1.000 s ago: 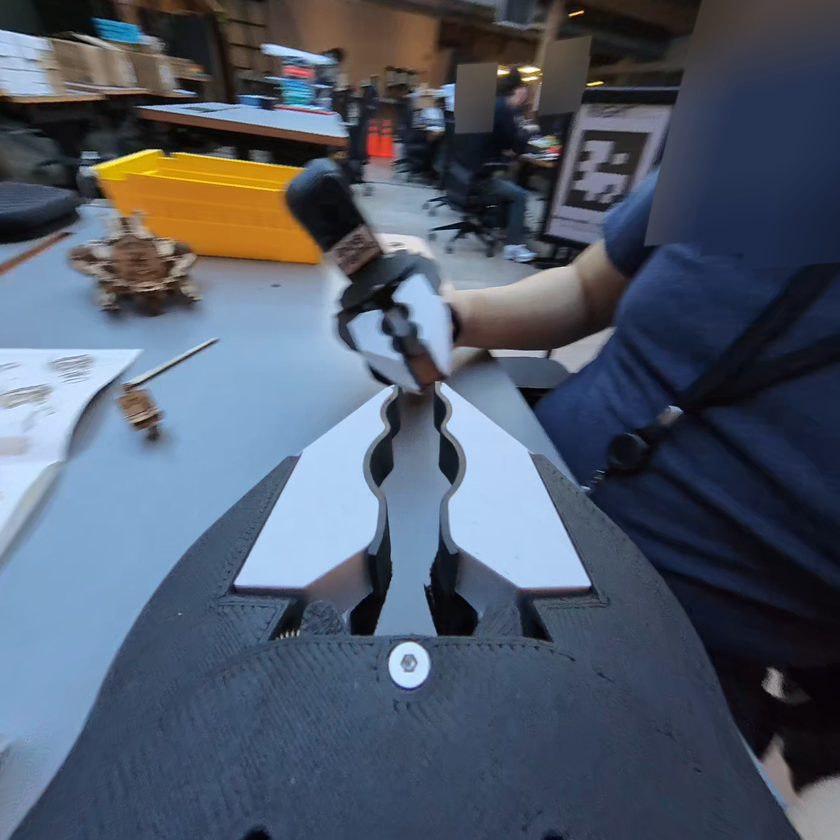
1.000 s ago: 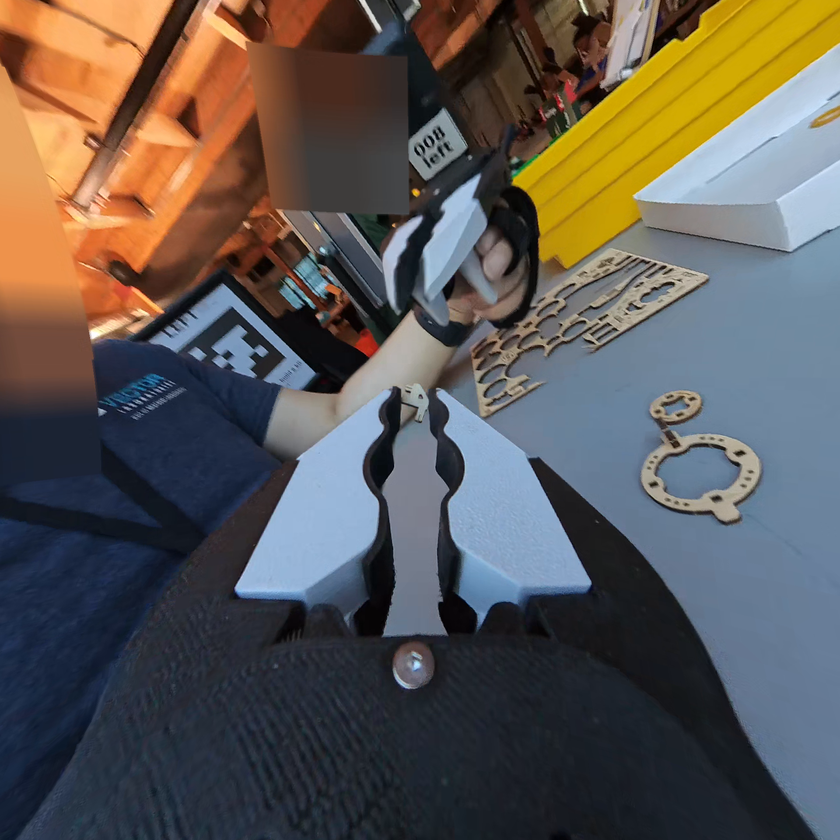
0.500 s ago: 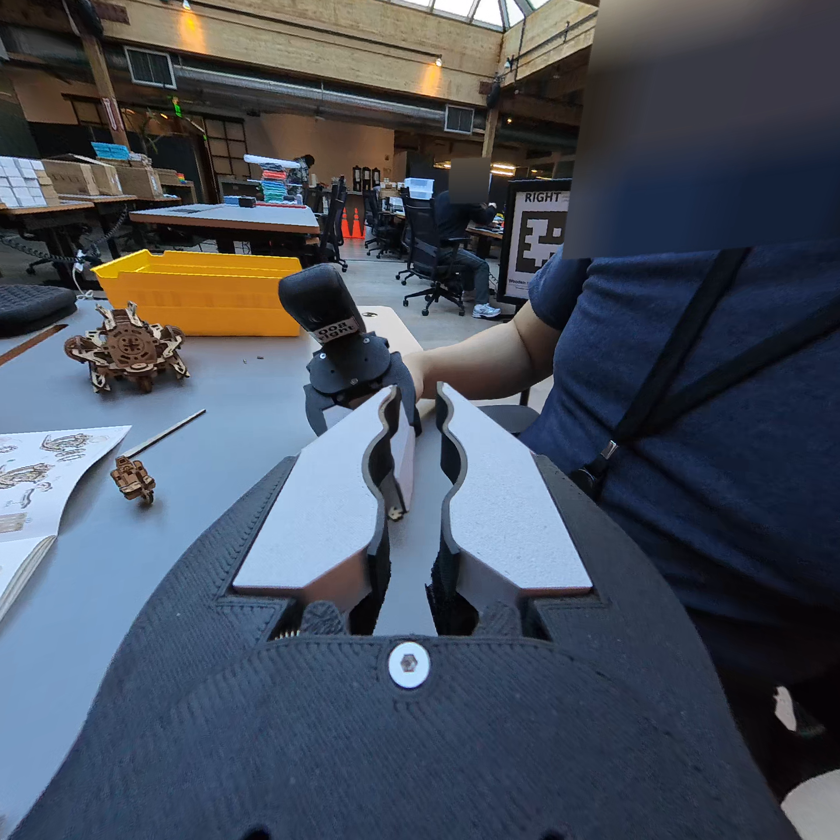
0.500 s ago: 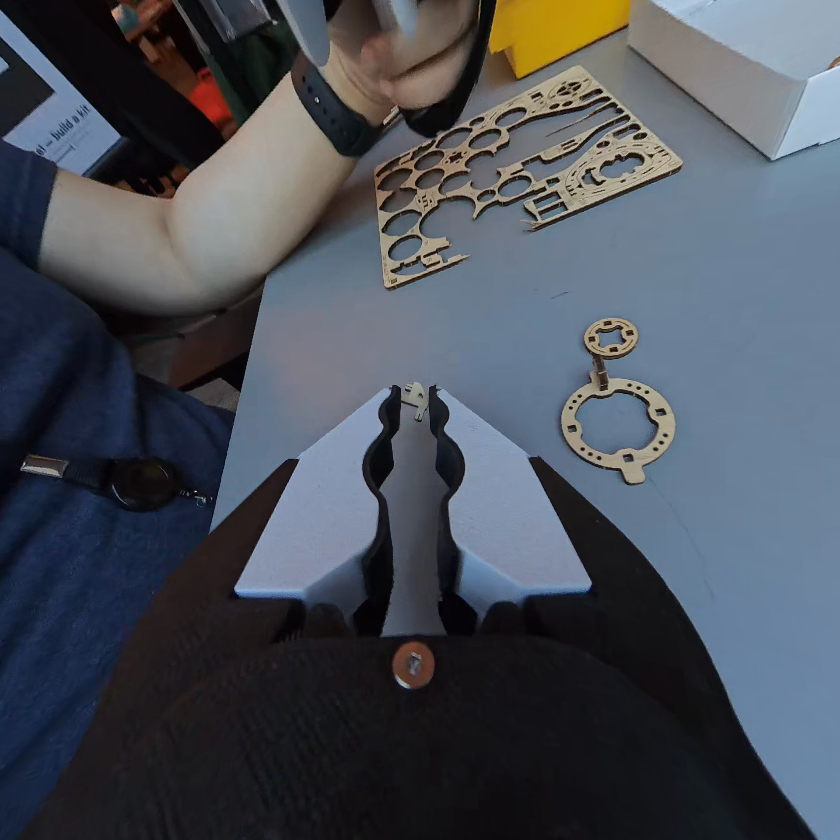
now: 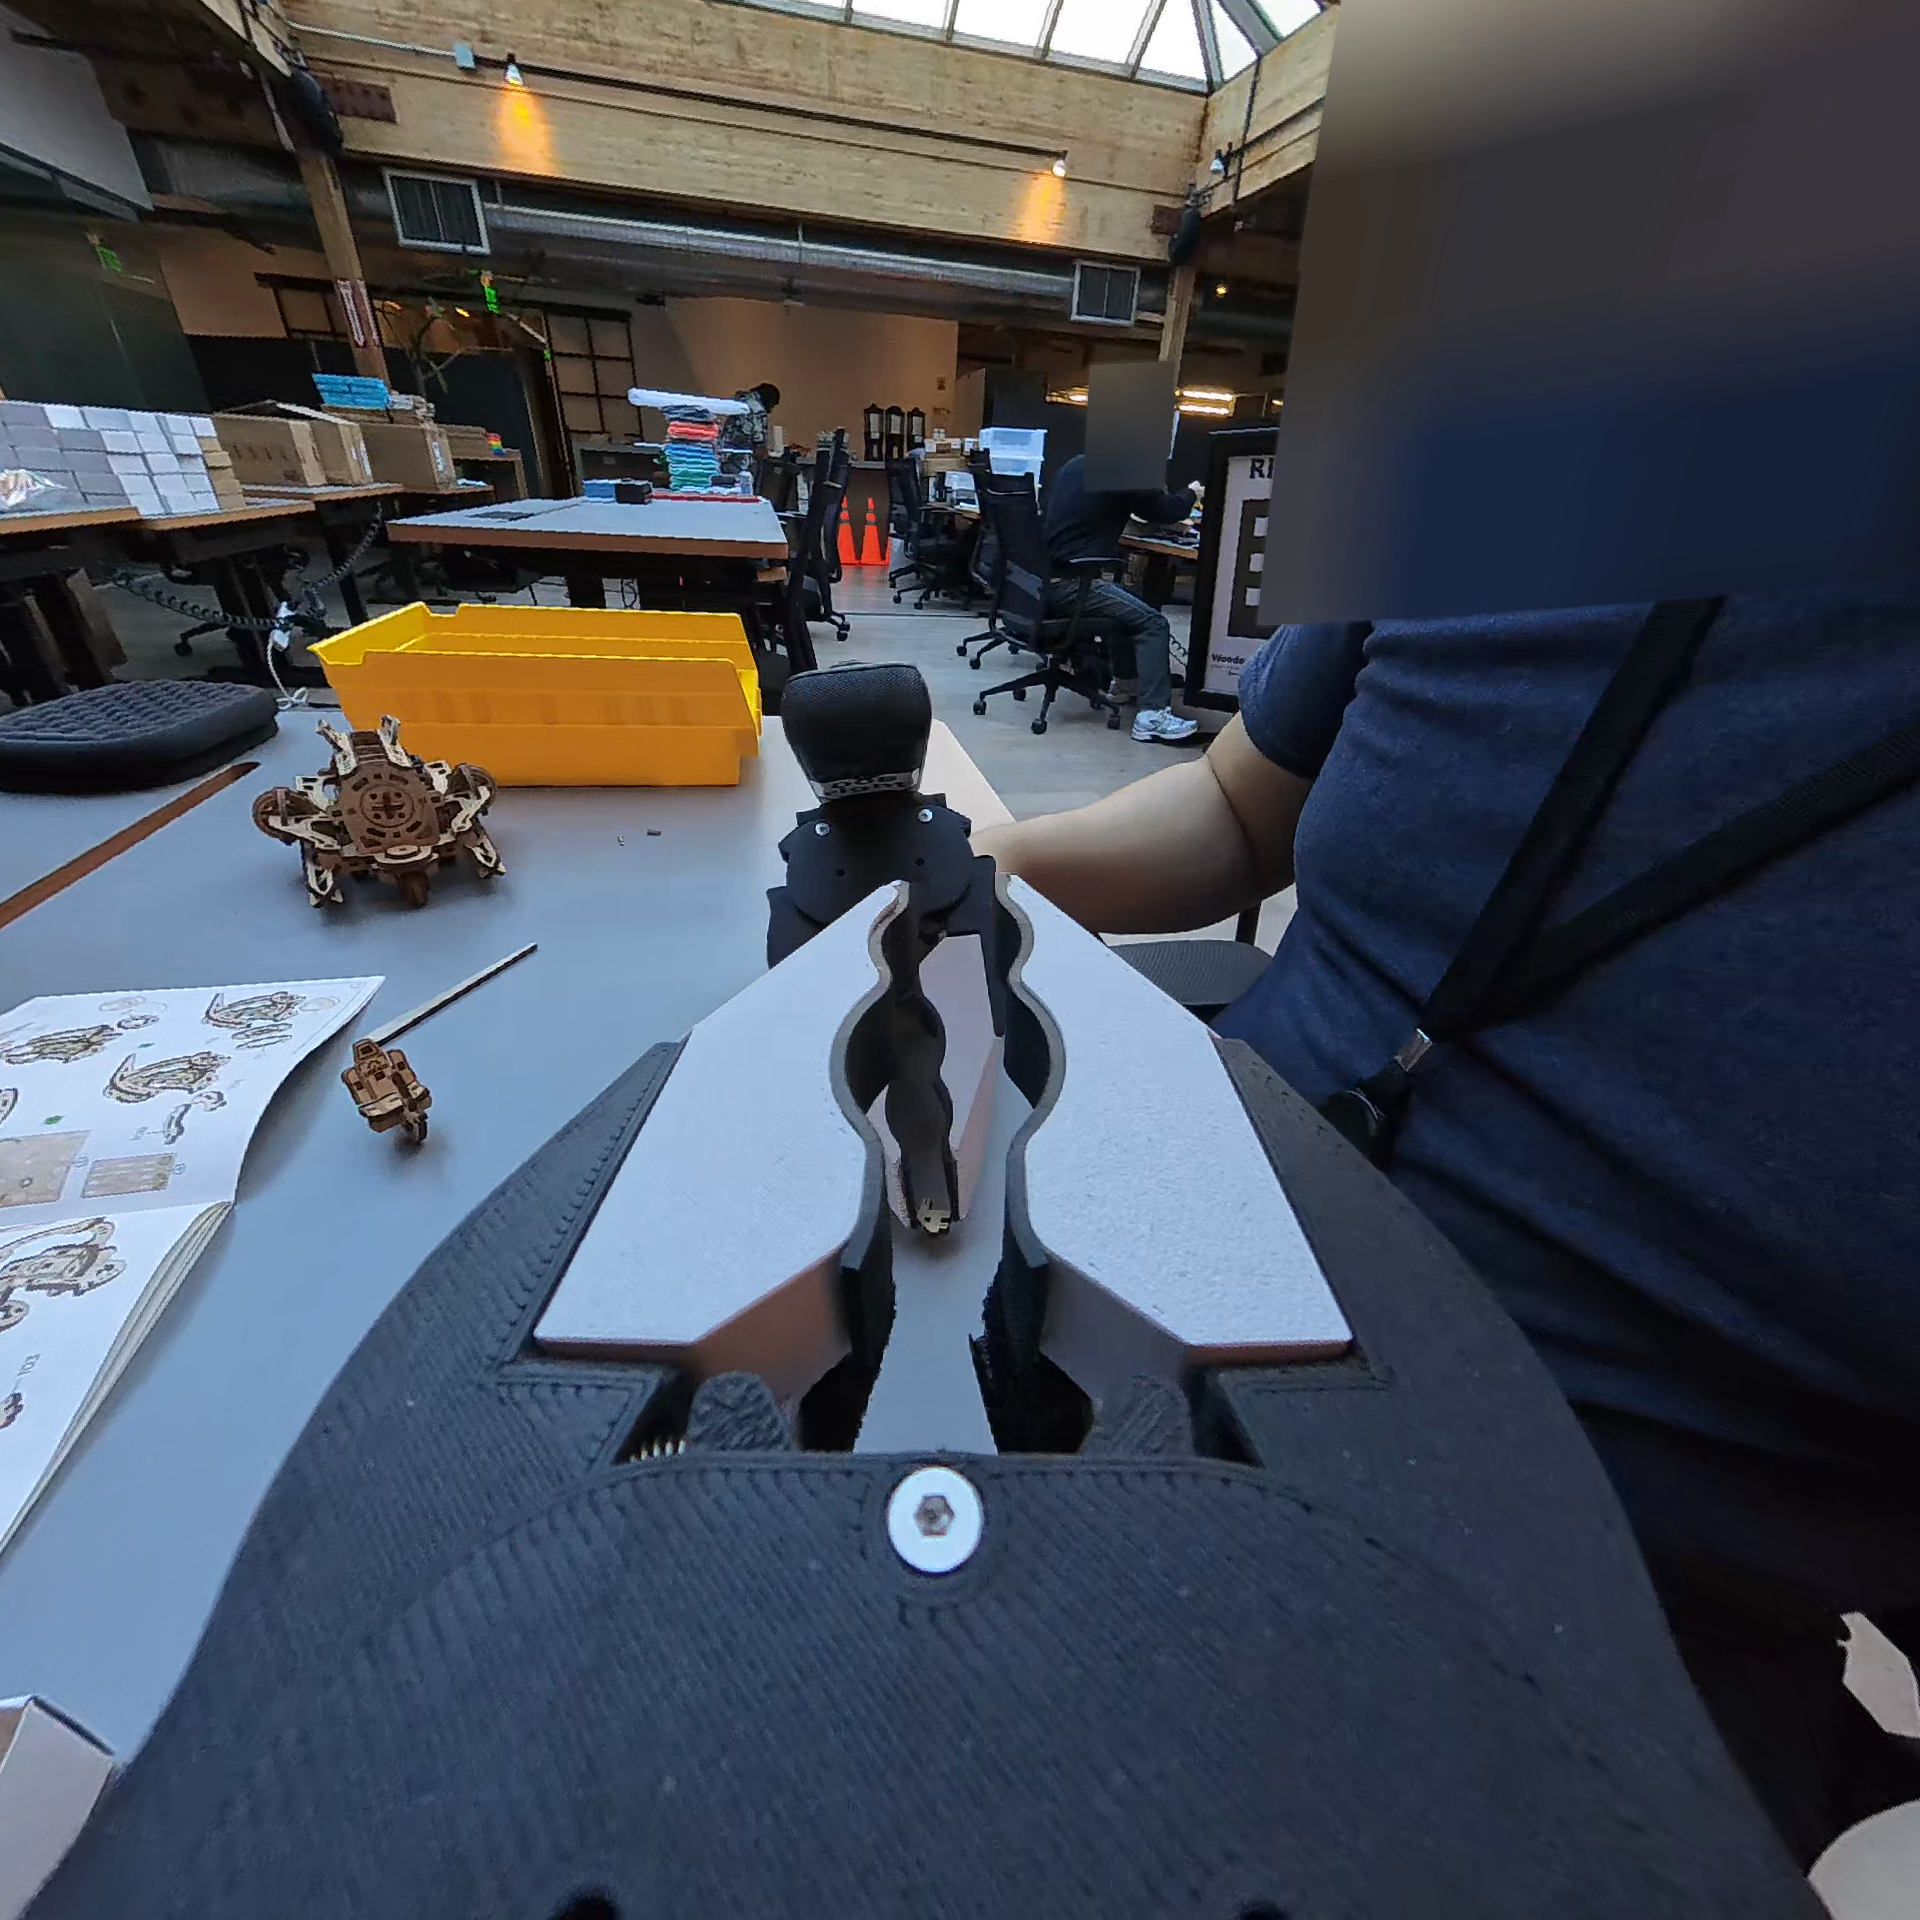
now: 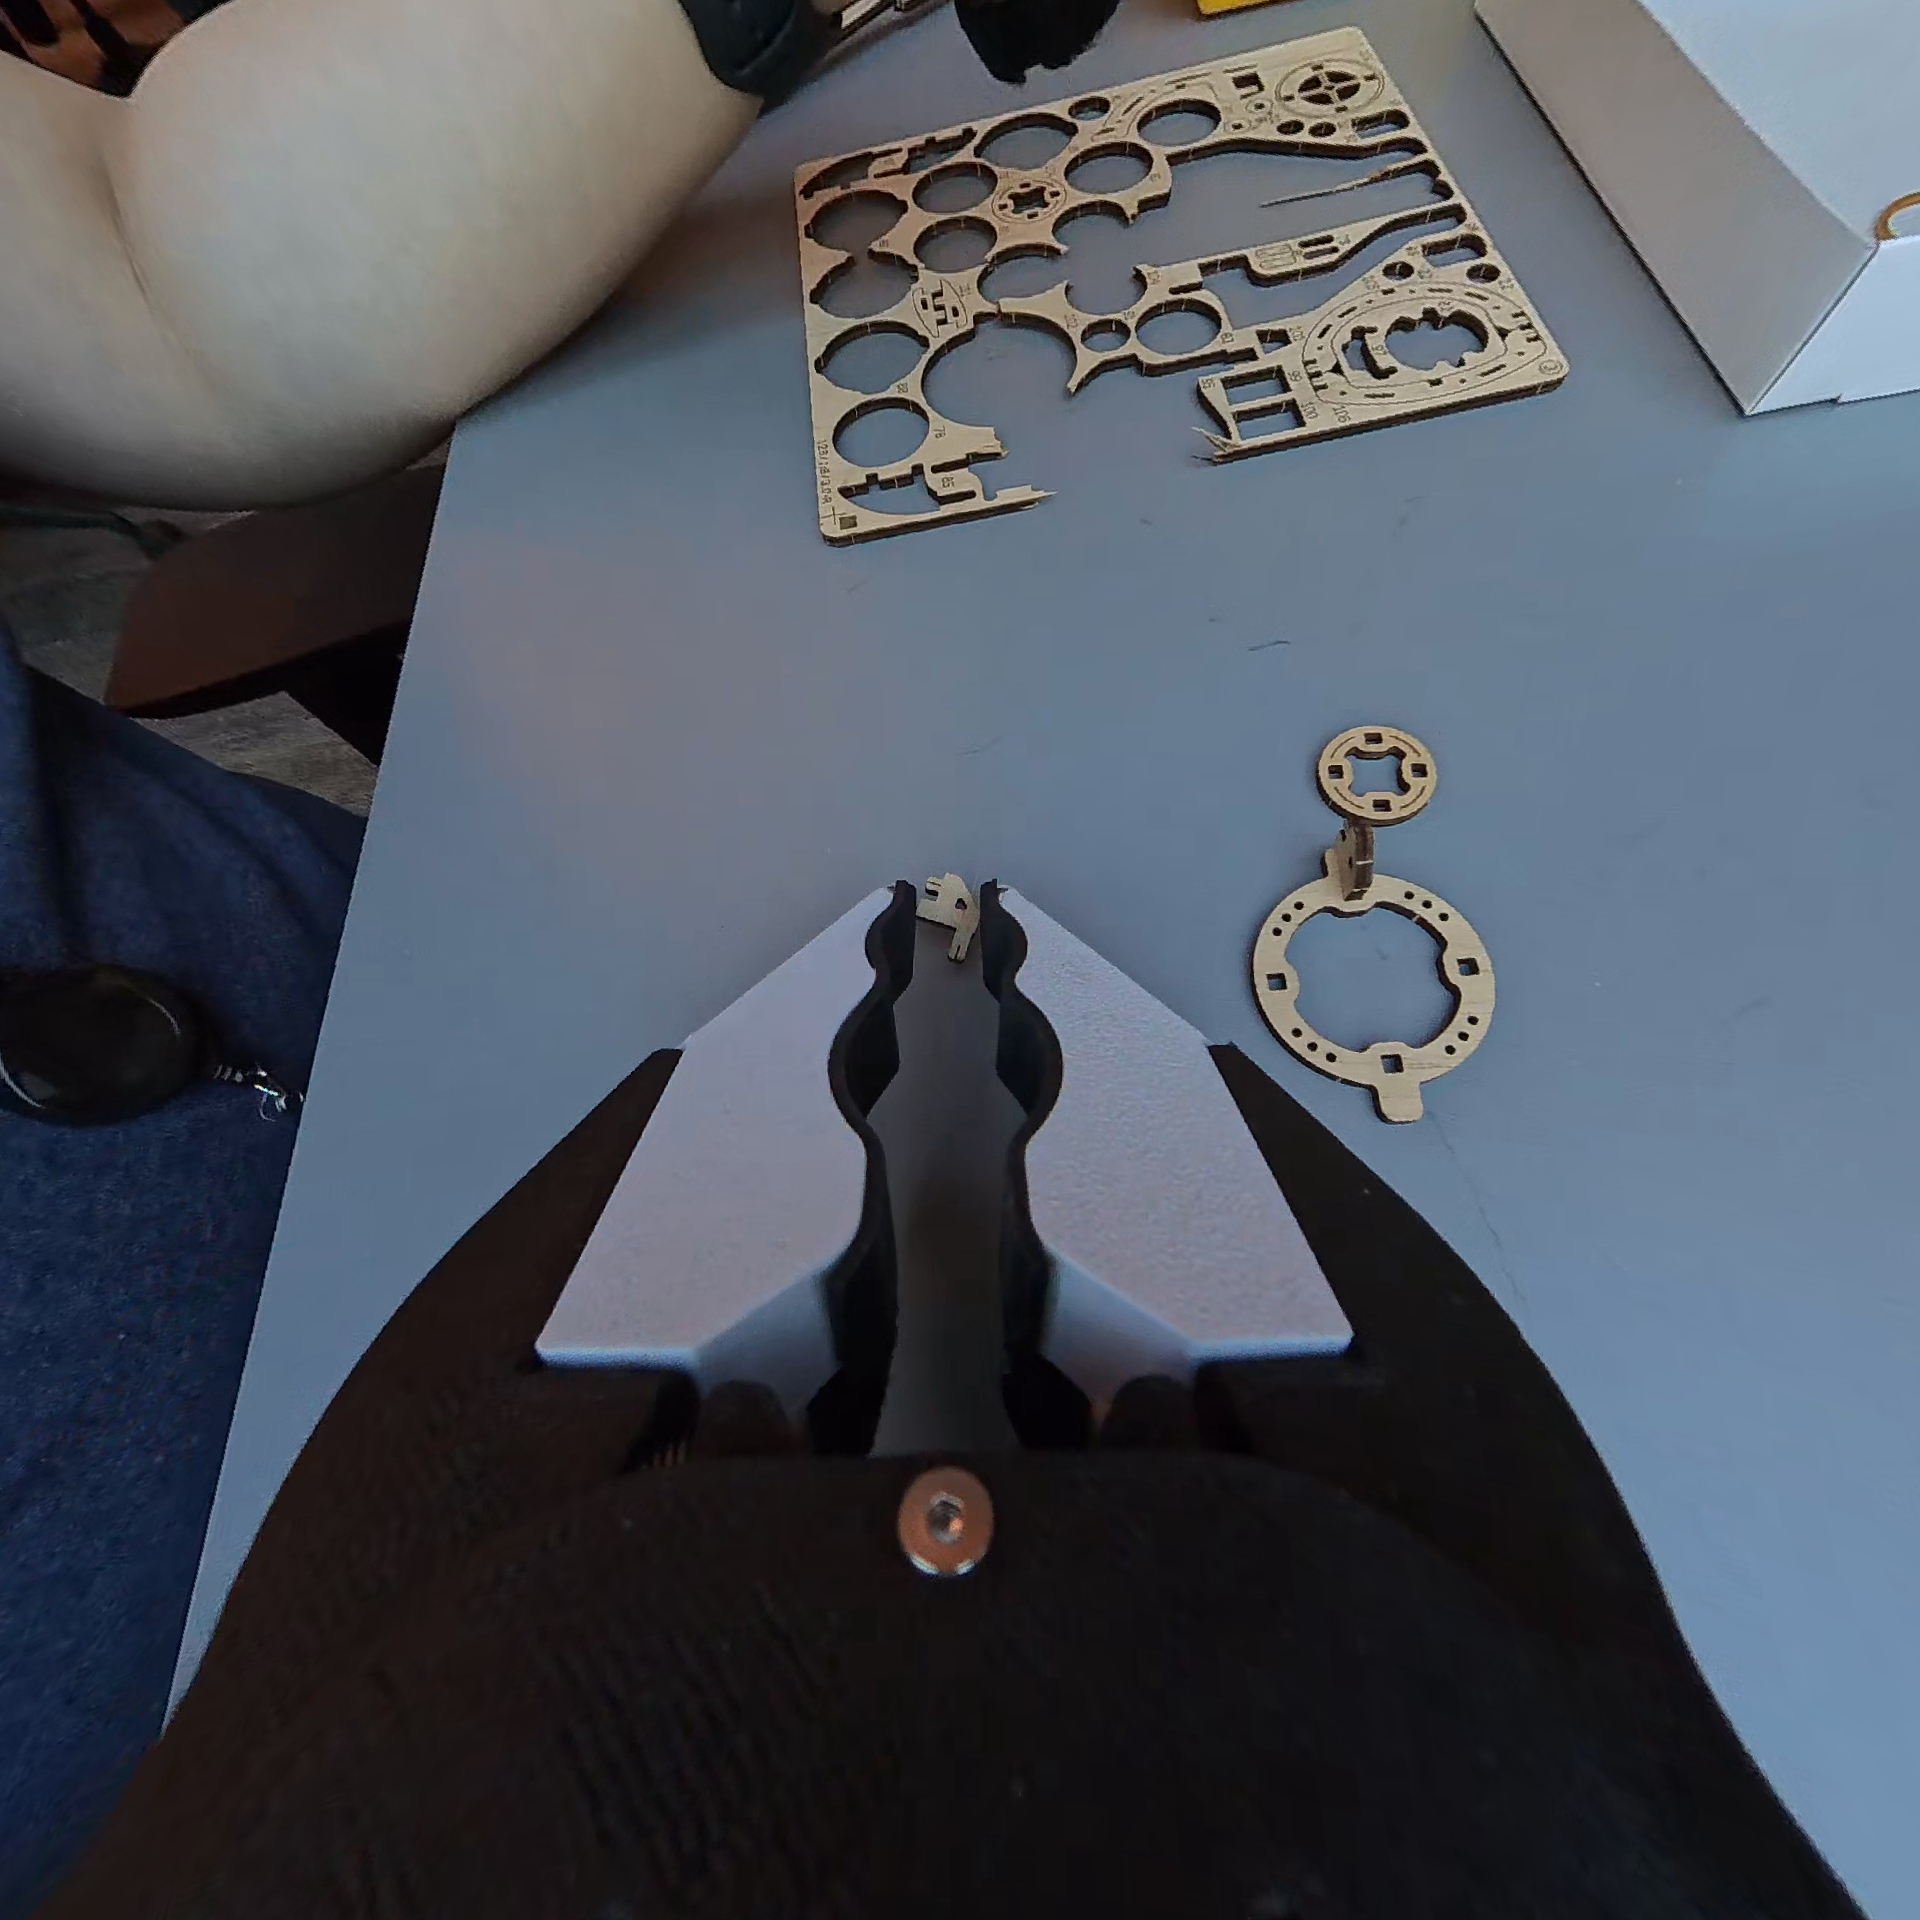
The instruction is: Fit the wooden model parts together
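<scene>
Right gripper (image 6: 945,902): jaws nearly together, pinching a small notched wooden tab (image 6: 951,909) at the very tips; most of it stands proud of the tips, probably so its slotted end stays free for insertion. Just beyond and to the right of the jaws, flat on the grey table (image 6: 675,675), lies a ring plate (image 6: 1371,997) with one tab already upright in it, a small round disc (image 6: 1377,777) touching that tab's far side. Likely target for the held piece. Further ahead: the punched-out part sheet (image 6: 1174,281); a white box (image 6: 1704,197) far right.

Left gripper (image 5: 951,904): jaws apart, holding nothing. The right gripper's fingers reach between them, tab end nearest the lens.

Pose: right gripper pitched down toward the table; left gripper roughly level, facing it. Left of its jaws lie a small wooden subassembly (image 5: 387,1091), an open instruction booklet (image 5: 114,1122), and farther off a built wooden model (image 5: 379,816).
</scene>
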{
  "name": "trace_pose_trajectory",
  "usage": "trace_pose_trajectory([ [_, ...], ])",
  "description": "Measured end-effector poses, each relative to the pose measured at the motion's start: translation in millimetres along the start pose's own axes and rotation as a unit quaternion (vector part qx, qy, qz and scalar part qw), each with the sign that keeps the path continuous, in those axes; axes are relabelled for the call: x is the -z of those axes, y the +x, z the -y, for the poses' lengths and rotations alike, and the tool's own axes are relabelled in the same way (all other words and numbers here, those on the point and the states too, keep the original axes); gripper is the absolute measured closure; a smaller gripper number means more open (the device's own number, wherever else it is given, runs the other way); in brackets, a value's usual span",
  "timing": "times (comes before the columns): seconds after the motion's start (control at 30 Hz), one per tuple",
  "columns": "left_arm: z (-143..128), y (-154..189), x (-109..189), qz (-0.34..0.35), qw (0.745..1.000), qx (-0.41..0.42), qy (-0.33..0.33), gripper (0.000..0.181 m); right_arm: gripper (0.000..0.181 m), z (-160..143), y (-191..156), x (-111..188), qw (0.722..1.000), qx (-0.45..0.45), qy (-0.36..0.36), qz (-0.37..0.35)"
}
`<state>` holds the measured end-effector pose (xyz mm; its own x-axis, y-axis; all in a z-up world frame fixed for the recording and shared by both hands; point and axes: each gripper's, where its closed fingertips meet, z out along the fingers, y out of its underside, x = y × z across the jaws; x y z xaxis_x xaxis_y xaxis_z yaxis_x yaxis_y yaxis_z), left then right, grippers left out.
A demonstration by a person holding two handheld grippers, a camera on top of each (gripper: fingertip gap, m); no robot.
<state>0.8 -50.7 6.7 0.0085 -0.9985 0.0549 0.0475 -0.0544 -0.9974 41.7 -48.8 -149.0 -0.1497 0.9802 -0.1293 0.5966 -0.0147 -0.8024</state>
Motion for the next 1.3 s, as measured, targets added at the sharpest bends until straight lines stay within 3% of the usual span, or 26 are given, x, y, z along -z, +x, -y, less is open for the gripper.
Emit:
trace_pose_trajectory([
  [0.67, -1.0, 0.3, -1.7, 0.002, 1.000, -0.002, -0.005, 0.170, 0.169, -4.7, -2.0, -0.3, 1.000, 0.019, -0.013, -0.001],
  [0.87, -0.5, -0.1, -1.3, 0.004, 1.000, -0.002, -0.004, 0.170, 0.157, -0.5, -2.0, 4.2, 0.999, 0.032, 0.004, -0.005],
  [1.07, -0.5, -0.7, -2.0, 0.004, 1.000, -0.001, -0.002, 0.170, 0.132, 4.3, 57.7, 31.0, 0.992, 0.032, 0.019, -0.118],
  [1.3, -5.0, -1.4, -4.8, 0.004, 1.000, 0.001, -0.012, 0.170, 0.127, -7.9, 79.7, 20.3, 0.993, 0.033, -0.019, -0.113],
])
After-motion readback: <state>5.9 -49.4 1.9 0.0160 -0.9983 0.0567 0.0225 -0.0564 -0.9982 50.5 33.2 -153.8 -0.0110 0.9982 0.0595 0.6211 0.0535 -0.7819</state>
